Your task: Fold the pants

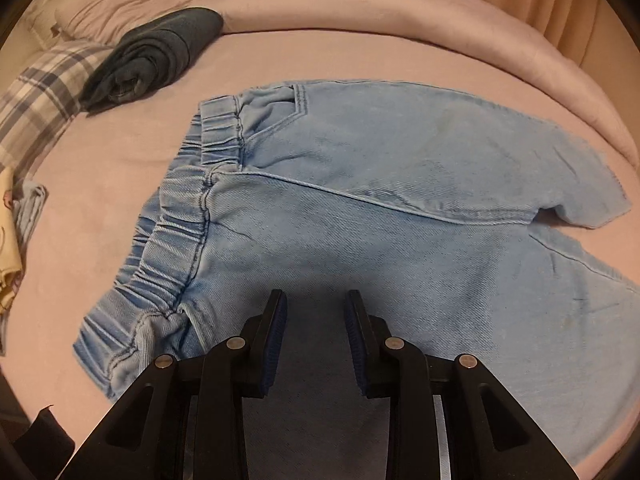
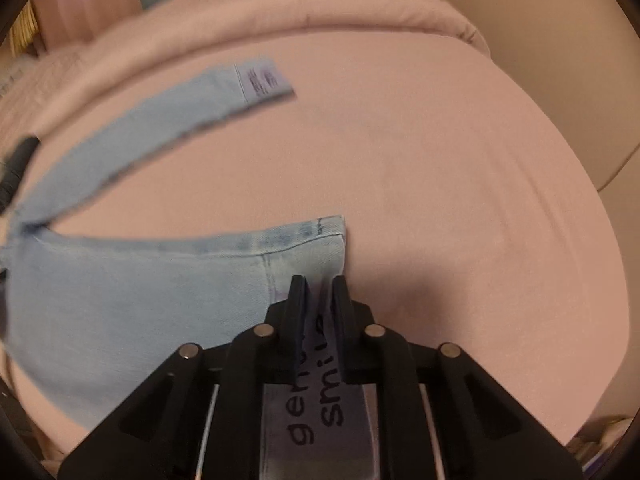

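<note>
We have the light-blue denim pants [image 1: 360,208] spread flat on the pink bed [image 1: 120,184], left tongs [image 1: 316,300] released above the hip near the waistband, right tongs [image 2: 317,280] clenched on a leg hem [image 2: 320,240] to lift it for folding.

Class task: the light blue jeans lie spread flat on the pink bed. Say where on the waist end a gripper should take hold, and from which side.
Grip the elastic waistband at its near corner by the left gripper. Come from above and slightly outside the edge: the gathered band is thick and ridged, and that corner is bunched up off the pink sheet, so one of the fingers can slip under it.
</note>
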The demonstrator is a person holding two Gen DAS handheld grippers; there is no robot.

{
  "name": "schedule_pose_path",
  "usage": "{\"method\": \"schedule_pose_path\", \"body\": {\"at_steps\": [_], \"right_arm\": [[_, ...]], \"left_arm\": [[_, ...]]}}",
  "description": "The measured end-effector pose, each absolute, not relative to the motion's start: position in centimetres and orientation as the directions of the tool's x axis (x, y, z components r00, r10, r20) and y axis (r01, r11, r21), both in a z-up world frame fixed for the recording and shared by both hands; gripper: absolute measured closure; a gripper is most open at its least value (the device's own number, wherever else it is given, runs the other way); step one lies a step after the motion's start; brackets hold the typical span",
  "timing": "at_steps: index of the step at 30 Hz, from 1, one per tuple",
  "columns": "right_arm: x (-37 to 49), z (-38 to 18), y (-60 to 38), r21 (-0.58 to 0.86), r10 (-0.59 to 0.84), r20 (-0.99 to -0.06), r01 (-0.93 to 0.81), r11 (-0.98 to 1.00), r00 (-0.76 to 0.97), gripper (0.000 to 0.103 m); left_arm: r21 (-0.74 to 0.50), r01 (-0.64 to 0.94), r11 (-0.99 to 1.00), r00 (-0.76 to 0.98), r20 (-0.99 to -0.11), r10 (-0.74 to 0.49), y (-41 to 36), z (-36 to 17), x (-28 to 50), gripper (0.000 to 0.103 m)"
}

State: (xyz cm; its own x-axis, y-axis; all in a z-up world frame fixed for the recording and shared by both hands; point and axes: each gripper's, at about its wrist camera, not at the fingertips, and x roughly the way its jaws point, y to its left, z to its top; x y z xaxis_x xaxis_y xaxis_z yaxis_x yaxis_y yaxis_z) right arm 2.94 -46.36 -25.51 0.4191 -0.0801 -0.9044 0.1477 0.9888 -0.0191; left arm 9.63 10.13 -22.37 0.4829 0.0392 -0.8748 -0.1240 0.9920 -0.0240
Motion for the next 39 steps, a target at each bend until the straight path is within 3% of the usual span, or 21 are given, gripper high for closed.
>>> {"method": "schedule_pose_path", "body": {"at_steps": [5,7,9,16,26,31,33,34,35,37,39], "right_arm": [[3.7,-22.5,-43.6,-0.267,-0.327,-0.810,0.189,0.945,0.486,0.066],[4.3,-20.4,-41.5,-0.173,-0.193,-0.801,0.091,0.981,0.567,0.057],[5.8,-19.7,-39.3,-0.066,-0.037,-0.818,-0.030,0.997,0.573,0.053],[15.5,-20.2,-27.7,0.030,0.241,-0.827,-0.388,0.921,0.508,0.053],[29.0,-23.1,-18.1,-0.129,0.187,-0.884,-0.609,0.783,0.428,0.053],[34.1,-25.5,-14.6,-0.093,0.164,-0.936,-0.668,0.739,0.312,0.054],[34.8,-26.8,-14.0,-0.039,0.168,-0.959,-0.697,0.716,0.227,0.054],[34.7,-26.8,-13.8,-0.040,0.172,-0.959,-0.711,0.702,0.224,0.059],[34.7,-26.7,-13.7,-0.020,0.188,-0.960,-0.723,0.691,0.206,0.072],[33.9,-26.4,-13.3,-0.028,0.173,-0.967,-0.755,0.655,0.185,0.086],[32.2,-26.2,-12.3,-0.125,0.111,-0.967,-0.807,0.577,0.229,0.093]], "left_arm": [[-0.091,-0.109,0.990,0.504,-0.863,-0.024,11.2,-20.1,8.9,0.074],[-0.086,-0.093,0.992,0.520,-0.854,-0.025,11.5,-19.0,9.7,0.068],[-0.072,-0.089,0.993,0.520,-0.854,-0.015,11.6,-18.4,11.0,0.045],[-0.045,-0.072,0.996,0.514,-0.858,-0.001,14.3,-18.0,18.5,0.042],[-0.042,0.035,0.999,0.460,-0.886,-0.053,17.3,-20.9,24.7,0.042],[-0.073,0.124,0.990,0.410,-0.904,-0.119,17.6,-21.7,25.8,0.042],[-0.066,0.176,0.982,0.396,-0.909,-0.132,17.3,-21.9,25.7,0.050],[-0.055,0.208,0.977,0.388,-0.912,-0.134,17.0,-22.0,25.5,0.052],[-0.039,0.232,0.972,0.390,-0.912,-0.129,16.8,-22.0,25.2,0.056],[-0.018,0.269,0.963,0.388,-0.913,-0.126,16.6,-21.9,24.6,0.065],[0.001,0.275,0.961,0.395,-0.912,-0.112,16.6,-21.7,24.2,0.086]]}}
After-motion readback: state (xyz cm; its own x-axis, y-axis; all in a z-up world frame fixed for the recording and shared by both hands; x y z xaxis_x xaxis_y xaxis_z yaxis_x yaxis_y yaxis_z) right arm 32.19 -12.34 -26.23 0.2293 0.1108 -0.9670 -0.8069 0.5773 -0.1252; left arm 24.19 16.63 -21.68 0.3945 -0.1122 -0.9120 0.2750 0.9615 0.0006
